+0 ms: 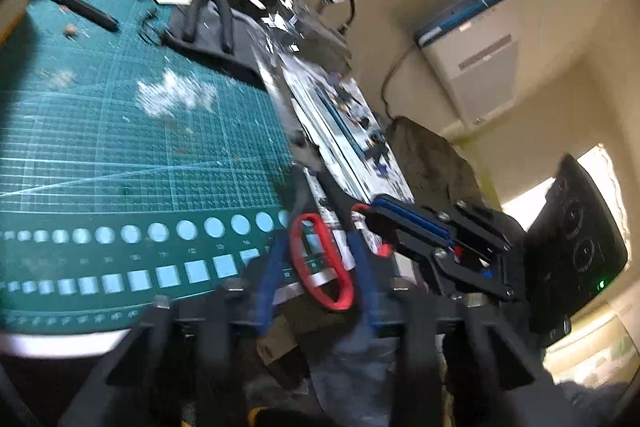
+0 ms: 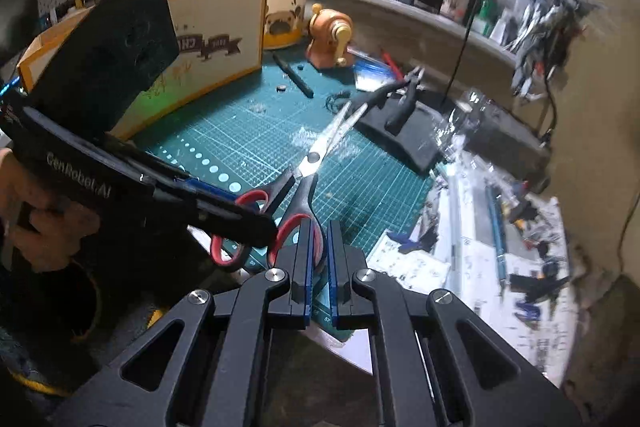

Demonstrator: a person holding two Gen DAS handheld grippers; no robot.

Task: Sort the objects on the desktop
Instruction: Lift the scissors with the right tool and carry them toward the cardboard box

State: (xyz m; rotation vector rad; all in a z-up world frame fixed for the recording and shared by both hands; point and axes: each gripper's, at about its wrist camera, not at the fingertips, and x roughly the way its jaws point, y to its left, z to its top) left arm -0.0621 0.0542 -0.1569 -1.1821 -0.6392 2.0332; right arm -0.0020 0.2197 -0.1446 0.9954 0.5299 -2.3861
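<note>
Scissors (image 2: 308, 163) lie near the centre of the right wrist frame, on the green cutting mat's (image 2: 248, 131) front edge, blades pointing to the upper right.

Right gripper (image 2: 319, 259) reaches up from bottom centre, fingers nearly together around one red handle loop. Left gripper (image 2: 256, 223) slants in from the left, hand-held, tips at the other loop; its fingers overlap, so I cannot tell their spread. Left wrist view is motion-blurred.
</note>
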